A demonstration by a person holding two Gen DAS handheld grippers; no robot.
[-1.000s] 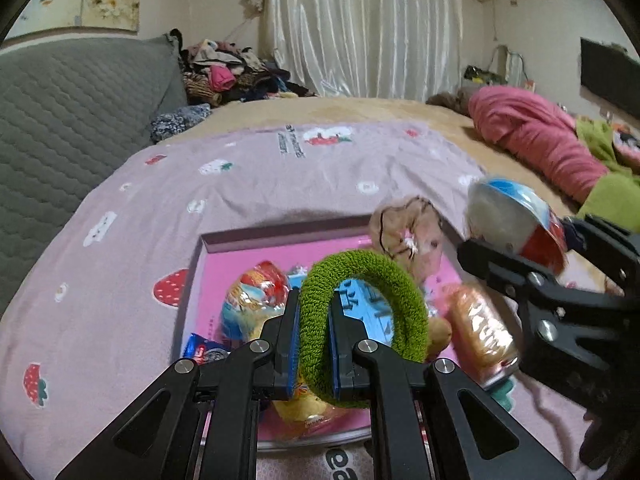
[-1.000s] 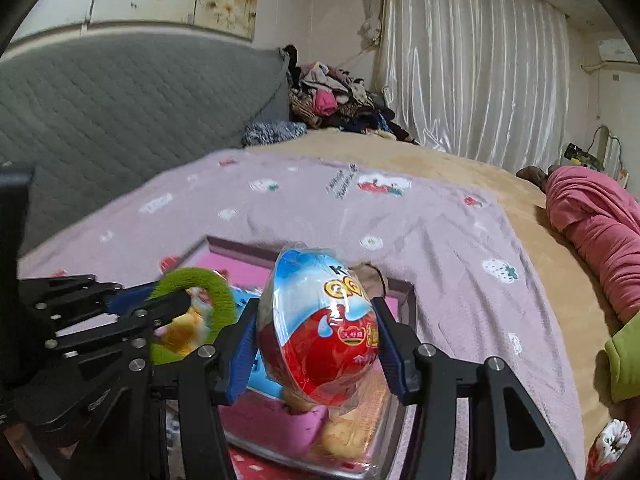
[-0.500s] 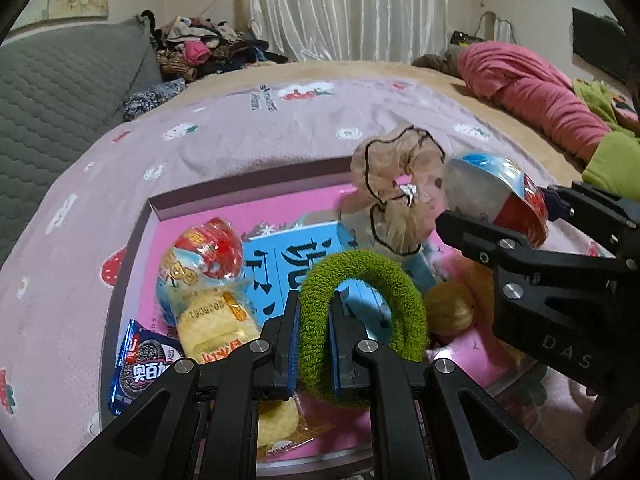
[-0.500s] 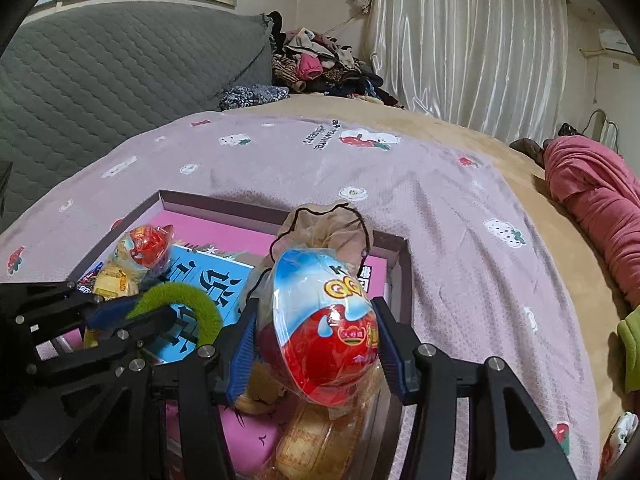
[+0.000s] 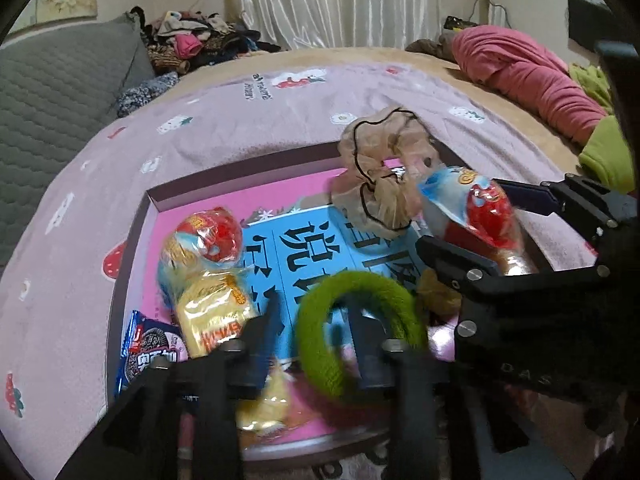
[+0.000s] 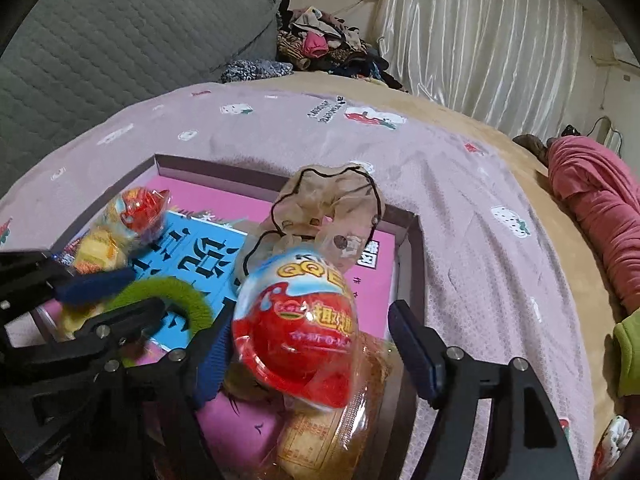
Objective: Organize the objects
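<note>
Fingers of both grippers are opening over the pink box on the bed. Left gripper lets go of the green hair band; right gripper frees the toy egg. The round egg could roll out past the box's near edge.

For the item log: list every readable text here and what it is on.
"QQE", cut off: toy egg wrapper; its red-band characters are too blurred.
"说": large character on the blue book; the rest are hidden.
"DAS": right gripper body.
Cookie pack: characters too small.
Blanket print: blurred.
</note>
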